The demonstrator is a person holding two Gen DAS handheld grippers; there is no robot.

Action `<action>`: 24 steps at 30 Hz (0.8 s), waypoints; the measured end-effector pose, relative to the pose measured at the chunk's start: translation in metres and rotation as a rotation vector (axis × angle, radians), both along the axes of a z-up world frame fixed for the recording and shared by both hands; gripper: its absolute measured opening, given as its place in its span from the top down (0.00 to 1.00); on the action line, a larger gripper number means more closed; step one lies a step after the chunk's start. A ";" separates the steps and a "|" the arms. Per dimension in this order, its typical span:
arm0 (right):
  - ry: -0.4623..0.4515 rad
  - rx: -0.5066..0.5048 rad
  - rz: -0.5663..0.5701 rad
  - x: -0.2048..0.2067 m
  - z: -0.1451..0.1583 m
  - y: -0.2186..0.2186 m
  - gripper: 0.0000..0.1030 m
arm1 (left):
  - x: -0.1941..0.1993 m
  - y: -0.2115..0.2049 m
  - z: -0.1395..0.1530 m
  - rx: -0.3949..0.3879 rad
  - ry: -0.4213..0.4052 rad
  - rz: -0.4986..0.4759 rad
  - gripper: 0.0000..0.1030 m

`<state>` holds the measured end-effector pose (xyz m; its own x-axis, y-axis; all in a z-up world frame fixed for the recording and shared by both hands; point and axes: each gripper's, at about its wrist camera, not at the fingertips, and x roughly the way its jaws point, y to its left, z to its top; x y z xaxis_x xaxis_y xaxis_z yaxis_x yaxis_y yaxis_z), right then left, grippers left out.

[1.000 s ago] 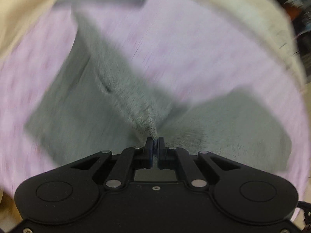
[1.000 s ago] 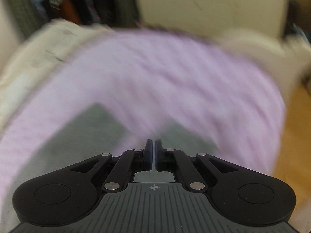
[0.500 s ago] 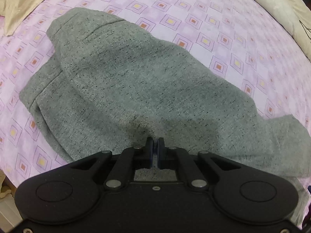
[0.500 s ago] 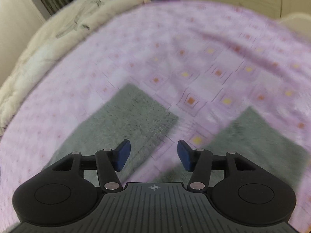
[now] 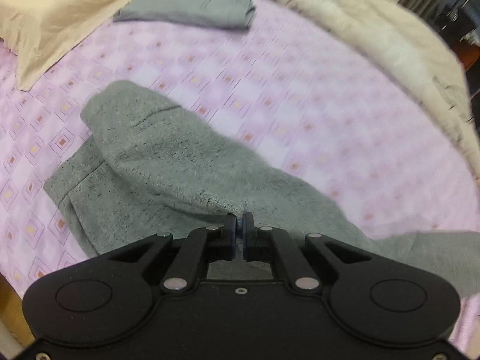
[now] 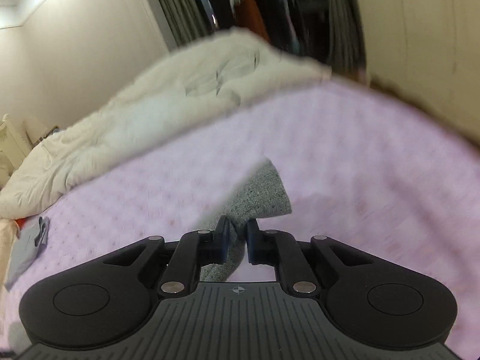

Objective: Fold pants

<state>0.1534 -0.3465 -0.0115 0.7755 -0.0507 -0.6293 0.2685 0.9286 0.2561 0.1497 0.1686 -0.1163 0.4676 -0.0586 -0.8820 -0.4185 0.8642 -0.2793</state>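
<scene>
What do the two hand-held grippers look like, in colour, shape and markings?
Both are black, with two rounded lobes, angled link bars with silver pivot pins, and dark blue finger pads. The left hand-held gripper has a smooth plain body. The right hand-held gripper has a ribbed grey top plate with a small crosshair mark. No cables or sleeves are visible.

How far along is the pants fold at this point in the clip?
Early to midway. Done: the grey pants already lie partly doubled over on the pink sheet, and another folded grey garment sits near the pillow. In hand: the left gripper pinches a fold, and the right gripper is closing on a pant end. Left: carrying that end over and flattening.
</scene>
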 end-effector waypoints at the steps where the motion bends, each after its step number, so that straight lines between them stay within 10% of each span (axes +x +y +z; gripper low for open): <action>1: -0.002 -0.026 -0.030 -0.019 0.008 -0.004 0.89 | -0.006 0.000 0.001 -0.007 -0.002 0.006 0.96; 10: 0.452 0.001 -0.222 -0.112 -0.129 -0.048 0.89 | -0.042 -0.034 -0.094 0.068 0.258 -0.065 0.95; 20: 0.255 -0.073 -0.174 -0.123 -0.078 -0.052 0.89 | -0.041 -0.049 -0.050 0.100 0.129 -0.128 0.95; 24: 0.376 -0.002 -0.223 -0.117 -0.119 -0.072 0.89 | -0.050 -0.058 -0.072 0.106 0.214 -0.130 0.96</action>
